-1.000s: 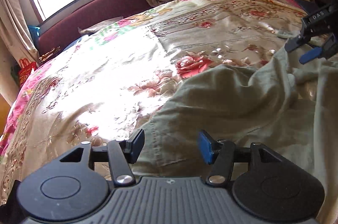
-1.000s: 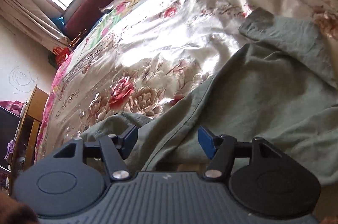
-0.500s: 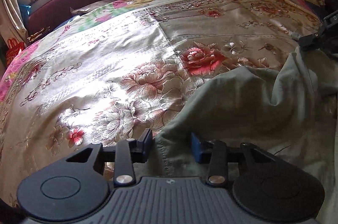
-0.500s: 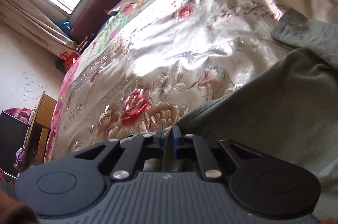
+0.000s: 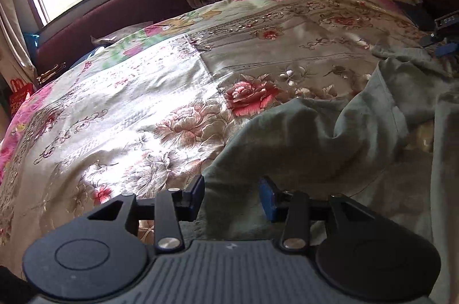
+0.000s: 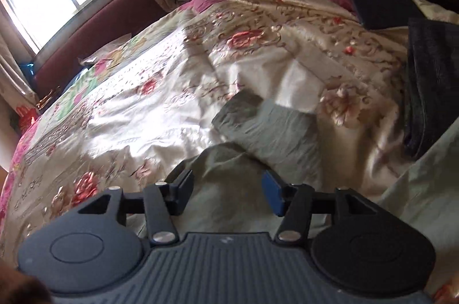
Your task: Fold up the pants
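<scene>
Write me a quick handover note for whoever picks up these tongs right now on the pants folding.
Left tongs: open; jaws just eased apart slightly, with an edge of the grey-green cotton pants between them, not pinched.
Right tongs: open; jaws just reopened above the pants, nothing held.
Pants lie rumpled on the floral satin bedspread, one leg end flopped across the rest.
Done: no neat fold visible.
Left: flatten the pants, then fold them.
</scene>
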The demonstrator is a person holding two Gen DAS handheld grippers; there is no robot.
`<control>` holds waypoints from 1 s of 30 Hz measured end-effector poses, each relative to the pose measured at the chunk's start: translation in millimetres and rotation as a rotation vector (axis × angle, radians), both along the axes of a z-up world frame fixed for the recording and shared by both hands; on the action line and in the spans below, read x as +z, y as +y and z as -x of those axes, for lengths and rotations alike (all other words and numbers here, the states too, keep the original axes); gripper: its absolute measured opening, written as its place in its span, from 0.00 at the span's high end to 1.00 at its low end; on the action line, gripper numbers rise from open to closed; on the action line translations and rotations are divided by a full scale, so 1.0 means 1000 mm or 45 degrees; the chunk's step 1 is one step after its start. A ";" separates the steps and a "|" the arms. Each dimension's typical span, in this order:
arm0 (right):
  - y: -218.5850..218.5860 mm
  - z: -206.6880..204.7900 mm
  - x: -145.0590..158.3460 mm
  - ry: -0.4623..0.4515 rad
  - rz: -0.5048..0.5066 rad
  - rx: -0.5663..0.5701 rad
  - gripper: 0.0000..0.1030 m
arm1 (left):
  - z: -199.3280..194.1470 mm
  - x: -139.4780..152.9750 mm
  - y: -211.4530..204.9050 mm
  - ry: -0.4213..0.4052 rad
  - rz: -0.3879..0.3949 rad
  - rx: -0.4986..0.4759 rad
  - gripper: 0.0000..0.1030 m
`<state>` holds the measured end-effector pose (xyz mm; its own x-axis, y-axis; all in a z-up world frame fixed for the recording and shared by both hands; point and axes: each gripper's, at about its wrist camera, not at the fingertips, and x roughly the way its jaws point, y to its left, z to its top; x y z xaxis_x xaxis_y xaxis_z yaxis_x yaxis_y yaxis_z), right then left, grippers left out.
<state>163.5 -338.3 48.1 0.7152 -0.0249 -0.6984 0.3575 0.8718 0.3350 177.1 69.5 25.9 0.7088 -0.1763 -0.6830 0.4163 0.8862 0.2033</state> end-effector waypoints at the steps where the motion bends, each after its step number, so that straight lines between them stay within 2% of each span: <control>1: -0.003 -0.014 0.000 0.034 0.054 0.011 0.46 | 0.000 0.002 -0.007 -0.006 0.004 -0.021 0.44; 3: 0.002 -0.041 -0.003 0.098 0.144 0.110 0.46 | -0.001 0.004 -0.026 -0.028 0.008 -0.077 0.40; 7: 0.034 -0.084 -0.022 0.178 0.349 0.286 0.35 | -0.004 0.003 -0.058 0.001 0.061 -0.161 0.40; 10: 0.043 -0.110 -0.051 0.260 0.514 0.295 0.36 | -0.002 -0.001 -0.074 0.019 0.045 -0.207 0.40; 11: 0.041 -0.115 -0.058 0.286 0.546 0.286 0.46 | -0.002 -0.001 -0.076 0.026 0.041 -0.215 0.40; 12: 0.031 -0.116 -0.062 0.297 0.505 0.258 0.57 | -0.001 -0.001 -0.077 0.038 0.042 -0.223 0.40; 13: 0.021 -0.116 -0.060 0.294 0.439 0.228 0.83 | 0.000 -0.002 -0.078 0.049 0.041 -0.235 0.40; 14: 0.009 -0.113 -0.054 0.268 0.358 0.196 0.92 | 0.000 -0.002 -0.079 0.051 0.036 -0.244 0.40; 17: -0.020 -0.099 -0.013 0.122 0.249 0.121 0.96 | -0.001 0.000 -0.086 0.040 0.026 -0.263 0.40; 19: -0.037 -0.089 0.023 -0.027 0.166 0.097 0.97 | -0.005 0.003 -0.094 0.032 0.031 -0.267 0.40; 21: -0.056 -0.077 0.066 -0.212 0.057 0.058 0.97 | -0.006 0.007 -0.102 0.012 0.040 -0.269 0.40; 24: -0.084 -0.056 0.114 -0.511 -0.128 0.030 0.97 | -0.005 0.017 -0.111 -0.018 0.051 -0.277 0.40; 26: -0.100 -0.039 0.131 -0.693 -0.255 0.026 0.97 | -0.005 0.024 -0.117 -0.032 0.051 -0.282 0.39; 28: -0.118 -0.017 0.135 -0.868 -0.358 0.005 0.96 | -0.003 0.027 -0.120 -0.042 0.049 -0.286 0.39; 29: -0.125 -0.008 0.130 -0.909 -0.355 -0.023 0.94 | -0.001 0.028 -0.123 -0.040 0.051 -0.289 0.39; 30: -0.131 -0.004 0.123 -0.903 -0.307 -0.050 0.91 | 0.000 0.029 -0.124 -0.034 0.055 -0.294 0.39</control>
